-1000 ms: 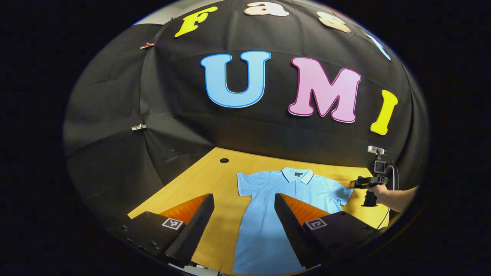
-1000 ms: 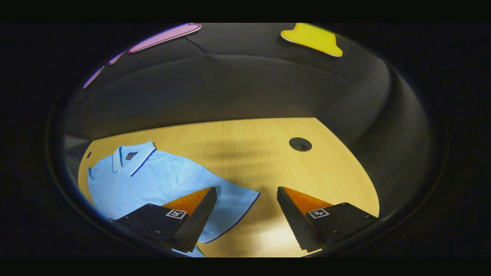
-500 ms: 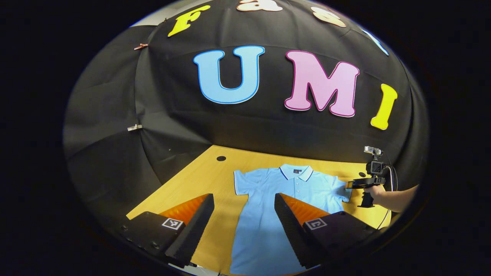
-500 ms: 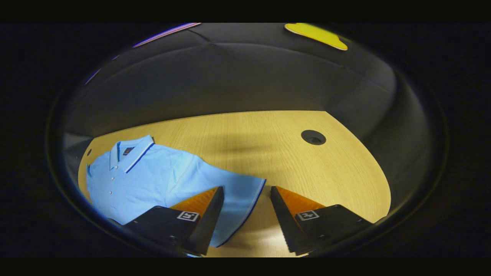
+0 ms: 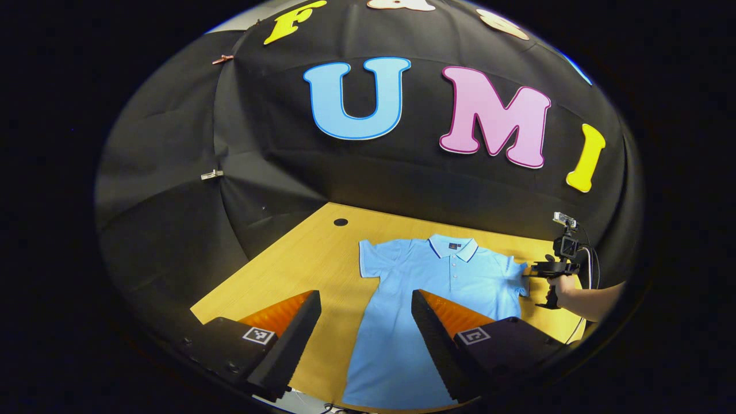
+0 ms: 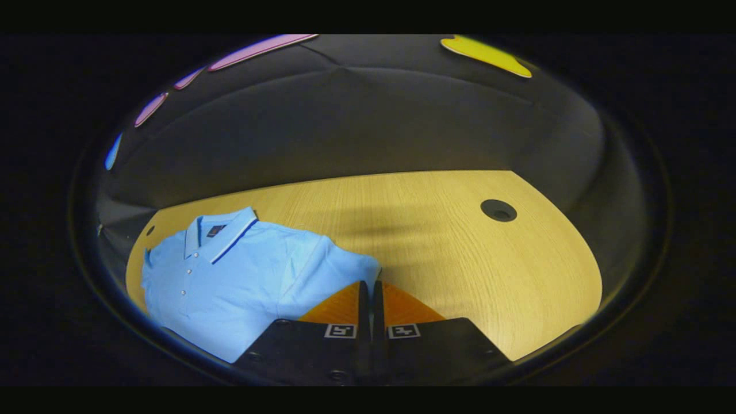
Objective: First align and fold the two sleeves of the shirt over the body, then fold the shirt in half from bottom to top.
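Black cloth walls enclose a wooden table [image 5: 299, 270], its grain pale yellow, with one round cable hole [image 5: 340, 222] toward the back at 11 o'clock in the left gripper view and another hole [image 6: 498, 210] at 1 o'clock in the right gripper view.

Shirt [image 5: 437, 287]: light blue polo, short sleeves, dark-trimmed collar [image 5: 453, 248], button placket. Lies flat and face up on the table, collar toward the back wall, hem toward the near edge. In the left gripper view it sits at 5 o'clock from centre; in the right gripper view the shirt [image 6: 230, 276] lies at 8 o'clock.

Left sleeve [image 5: 374, 265]: spread flat on the table, unfolded, at the shirt's 9 o'clock side.

Right sleeve [image 6: 351, 270]: its outer edge is bunched up and runs in between the fingers of the right gripper.

Left gripper [image 5: 363, 339]: jaws wide apart, holding nothing; it hovers over the lower body of the shirt, one finger over bare table, the other over the cloth.

Right gripper [image 6: 371, 305]: jaws pressed together with only a thin slit between them, pinching the right sleeve's edge. In the left gripper view the right gripper [image 5: 532, 271] shows at 3 o'clock, held by a hand [image 5: 562, 284] at the shirt's sleeve.
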The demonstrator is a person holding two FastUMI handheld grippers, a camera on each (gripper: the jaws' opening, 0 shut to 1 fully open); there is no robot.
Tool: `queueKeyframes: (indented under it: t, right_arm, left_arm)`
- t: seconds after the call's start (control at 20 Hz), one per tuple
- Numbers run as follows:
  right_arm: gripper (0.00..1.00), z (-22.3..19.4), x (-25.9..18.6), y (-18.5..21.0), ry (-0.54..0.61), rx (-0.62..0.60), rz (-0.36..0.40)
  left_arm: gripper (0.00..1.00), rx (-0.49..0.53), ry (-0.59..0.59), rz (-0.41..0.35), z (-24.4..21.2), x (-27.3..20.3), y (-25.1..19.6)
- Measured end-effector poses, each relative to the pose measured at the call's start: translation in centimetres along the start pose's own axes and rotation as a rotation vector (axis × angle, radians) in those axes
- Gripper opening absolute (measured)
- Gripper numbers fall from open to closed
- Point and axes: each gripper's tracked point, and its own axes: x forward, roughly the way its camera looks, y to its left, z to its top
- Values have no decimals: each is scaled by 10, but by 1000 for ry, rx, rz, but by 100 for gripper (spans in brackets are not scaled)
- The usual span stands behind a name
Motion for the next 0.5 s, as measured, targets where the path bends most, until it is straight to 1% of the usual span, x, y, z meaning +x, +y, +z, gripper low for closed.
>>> queueKeyframes:
  t: [0.1, 0.2, 0.35, 0.5]
  right_arm:
    - [5, 13, -8, 1, -54, -32, -7]
    - [5, 32, -20, 14, -123, -74, 1]
    - [5, 50, -35, 43, -165, -145, 23]
    - [5, 55, -41, 85, -176, -161, 69]
  left_arm:
    - [99, 4, 0, 0, -2, -2, -1]
    - [99, -2, -4, -1, -2, -4, 0]
    - [99, -19, -3, 4, -8, -4, 5]
    - [99, -43, 2, 11, -13, -6, 10]
